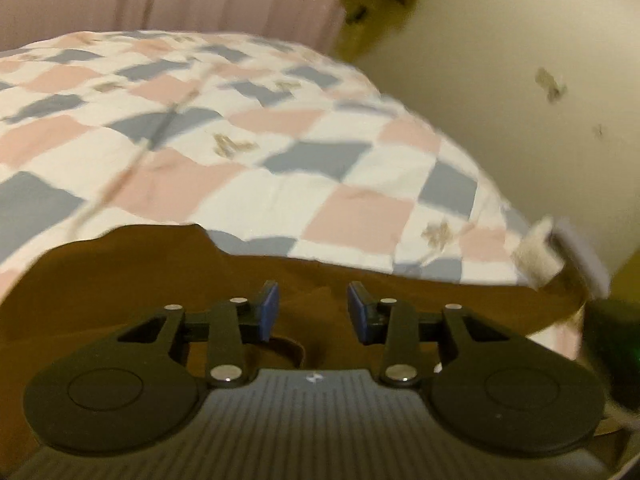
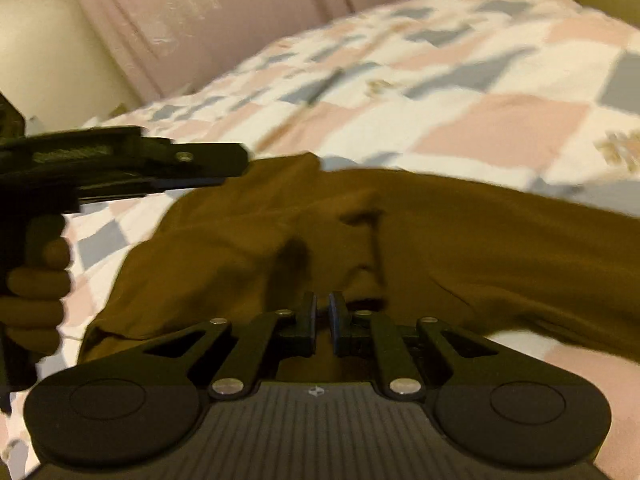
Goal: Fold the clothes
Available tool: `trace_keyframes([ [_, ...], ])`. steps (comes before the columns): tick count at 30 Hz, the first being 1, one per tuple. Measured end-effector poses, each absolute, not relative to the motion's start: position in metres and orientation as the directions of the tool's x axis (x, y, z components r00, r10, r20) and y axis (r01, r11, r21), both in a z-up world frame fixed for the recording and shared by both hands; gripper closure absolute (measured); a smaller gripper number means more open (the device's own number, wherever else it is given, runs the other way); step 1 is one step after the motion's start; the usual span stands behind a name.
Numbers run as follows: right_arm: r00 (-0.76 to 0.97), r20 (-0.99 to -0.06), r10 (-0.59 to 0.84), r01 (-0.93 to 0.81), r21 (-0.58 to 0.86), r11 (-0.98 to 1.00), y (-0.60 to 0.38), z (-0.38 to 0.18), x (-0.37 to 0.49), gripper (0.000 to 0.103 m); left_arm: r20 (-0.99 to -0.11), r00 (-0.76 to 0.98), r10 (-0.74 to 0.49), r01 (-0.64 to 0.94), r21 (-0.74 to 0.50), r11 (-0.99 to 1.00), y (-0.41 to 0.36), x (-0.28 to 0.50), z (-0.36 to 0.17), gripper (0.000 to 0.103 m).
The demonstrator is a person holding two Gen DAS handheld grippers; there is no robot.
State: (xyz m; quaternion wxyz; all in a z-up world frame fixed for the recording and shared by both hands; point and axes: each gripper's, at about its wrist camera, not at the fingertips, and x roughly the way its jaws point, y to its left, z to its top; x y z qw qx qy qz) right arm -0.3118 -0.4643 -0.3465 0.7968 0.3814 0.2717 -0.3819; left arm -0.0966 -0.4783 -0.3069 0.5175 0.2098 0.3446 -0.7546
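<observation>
A brown garment (image 1: 132, 280) lies spread on a checked bedspread (image 1: 248, 152). My left gripper (image 1: 313, 312) hovers over its near part, open, with only cloth showing in the wide gap between the blue pads (image 1: 269, 310). In the right wrist view the same brown garment (image 2: 460, 240) stretches across the bed. My right gripper (image 2: 322, 316) sits at its near edge with the fingers almost together, and creases run toward them. The left gripper (image 2: 224, 162) also shows there from the side, held by a hand (image 2: 36, 284).
A pink padded headboard (image 2: 208, 16) stands behind the bed, with a pale wall (image 1: 500, 80) beside it. The bed's right edge curves down near a blurred white and grey object (image 1: 568, 256). Bare bedspread (image 2: 460, 80) lies beyond the garment.
</observation>
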Motion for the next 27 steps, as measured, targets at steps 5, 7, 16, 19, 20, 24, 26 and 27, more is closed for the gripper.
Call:
trace_keyframes([
  [5, 0.573, -0.707, -0.414, 0.819, 0.502, 0.277, -0.459, -0.347, -0.360, 0.076, -0.816, -0.240, -0.526, 0.959, -0.113, -0.261, -0.489, -0.122, -0.367, 0.100],
  [7, 0.544, -0.709, -0.449, 0.834, 0.515, 0.199, -0.450, -0.339, -0.398, 0.073, -0.804, -0.234, -0.547, 0.960, -0.102, -0.261, -0.483, -0.125, -0.358, 0.100],
  [16, 0.048, -0.750, -0.659, 0.914, 0.299, -0.273, -0.417, -0.298, -0.590, 0.056, -0.822, -0.192, -0.536, 0.963, -0.054, -0.263, -0.485, -0.156, -0.355, 0.080],
  [19, -0.090, -0.721, -0.687, 0.817, 0.341, -0.464, -0.414, -0.300, -0.658, 0.049, -0.797, -0.203, -0.569, 0.976, -0.116, -0.187, -0.478, -0.152, -0.342, 0.079],
  [20, -0.121, -0.713, -0.691, 0.788, 0.354, -0.503, -0.412, -0.305, -0.675, 0.047, -0.789, -0.206, -0.579, 0.977, -0.134, -0.165, -0.474, -0.150, -0.336, 0.079],
  [24, -0.190, -0.693, -0.696, 0.722, 0.382, -0.577, -0.421, -0.324, -0.713, 0.047, -0.788, -0.206, -0.580, 0.979, -0.172, -0.114, -0.454, -0.139, -0.320, 0.077],
  [26, -0.205, -0.689, -0.695, 0.724, 0.371, -0.581, -0.434, -0.331, -0.712, 0.049, -0.796, -0.197, -0.572, 0.980, -0.174, -0.095, -0.444, -0.133, -0.316, 0.077],
  [27, -0.207, -0.694, -0.689, 0.728, 0.361, -0.583, -0.441, -0.334, -0.710, 0.060, -0.801, -0.189, -0.568, 0.981, -0.173, -0.082, -0.438, -0.128, -0.315, 0.077],
])
